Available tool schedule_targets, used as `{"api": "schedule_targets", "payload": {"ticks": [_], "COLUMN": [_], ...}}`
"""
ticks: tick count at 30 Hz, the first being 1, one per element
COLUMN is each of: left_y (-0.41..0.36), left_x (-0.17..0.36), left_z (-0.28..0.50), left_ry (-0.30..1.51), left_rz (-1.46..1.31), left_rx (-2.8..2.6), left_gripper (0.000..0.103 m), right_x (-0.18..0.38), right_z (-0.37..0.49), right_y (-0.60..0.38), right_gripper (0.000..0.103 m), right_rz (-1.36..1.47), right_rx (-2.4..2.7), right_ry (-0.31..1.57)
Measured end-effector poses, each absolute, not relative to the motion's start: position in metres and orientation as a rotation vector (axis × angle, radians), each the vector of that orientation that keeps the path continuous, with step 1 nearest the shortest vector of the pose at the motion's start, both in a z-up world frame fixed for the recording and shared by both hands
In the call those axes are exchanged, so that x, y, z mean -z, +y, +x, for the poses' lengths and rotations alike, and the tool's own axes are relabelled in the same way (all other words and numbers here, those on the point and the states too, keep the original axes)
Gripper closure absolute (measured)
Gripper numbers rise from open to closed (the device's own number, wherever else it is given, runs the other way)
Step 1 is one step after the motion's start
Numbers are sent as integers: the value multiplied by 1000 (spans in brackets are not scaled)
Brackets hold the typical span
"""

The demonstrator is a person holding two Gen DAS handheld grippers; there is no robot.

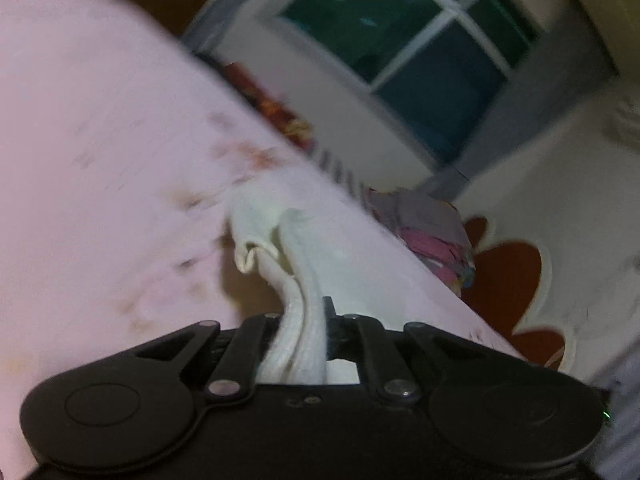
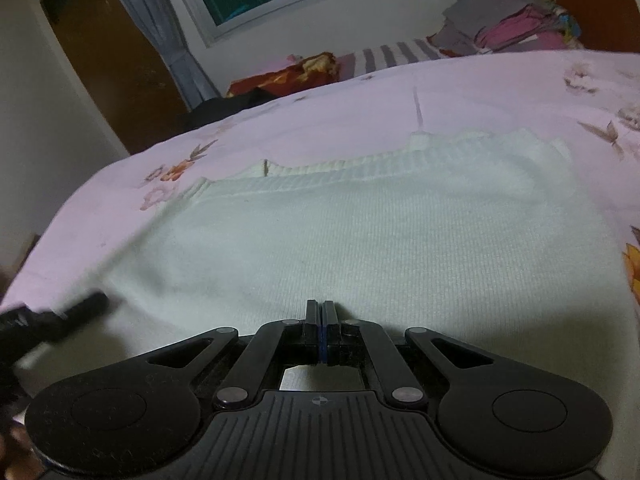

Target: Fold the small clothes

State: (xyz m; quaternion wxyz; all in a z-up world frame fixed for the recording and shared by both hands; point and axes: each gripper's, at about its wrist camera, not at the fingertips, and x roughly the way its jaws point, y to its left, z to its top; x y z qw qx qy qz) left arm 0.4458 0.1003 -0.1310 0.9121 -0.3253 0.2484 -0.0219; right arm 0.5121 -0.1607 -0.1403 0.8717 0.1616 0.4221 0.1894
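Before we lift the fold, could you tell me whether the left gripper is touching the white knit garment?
Touching. The left wrist view shows the white knit garment bunched and pinched between the left gripper fingers.

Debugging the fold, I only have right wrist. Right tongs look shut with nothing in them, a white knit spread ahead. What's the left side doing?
Observer: The left tongs are shut on a bunched edge of the white knit garment.
Operator: Is that edge flat on the bed?
Observer: No, in the left wrist view the cloth rises in a fold off the pink floral bedsheet toward the tongs.
Operator: Is that view sharp enough to trust?
Observer: Partly. The sheet is motion-blurred, but the cloth between the fingers is clear.
Operator: And my read on the right?
Observer: Agreed: the right tongs are closed, fingers together, nothing between them.
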Motion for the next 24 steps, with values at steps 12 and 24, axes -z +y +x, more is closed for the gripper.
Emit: {"api": "schedule_targets", "payload": {"ticks": [12,24], "left_y": [-90,-108], "left_x": [84,85], "left_z": [457,461], "left_ry": [589,686], "left_rz": [-178,-236], "left_rx": [320,366], "left_gripper": [97,61], "right_x": [121,122], "right_z": [492,479], "right_y": [-350,-413], "right_gripper": [103,53], "right_rz": [614,749], "right_rx": [-275,-391], "right_ry": [745,753]}}
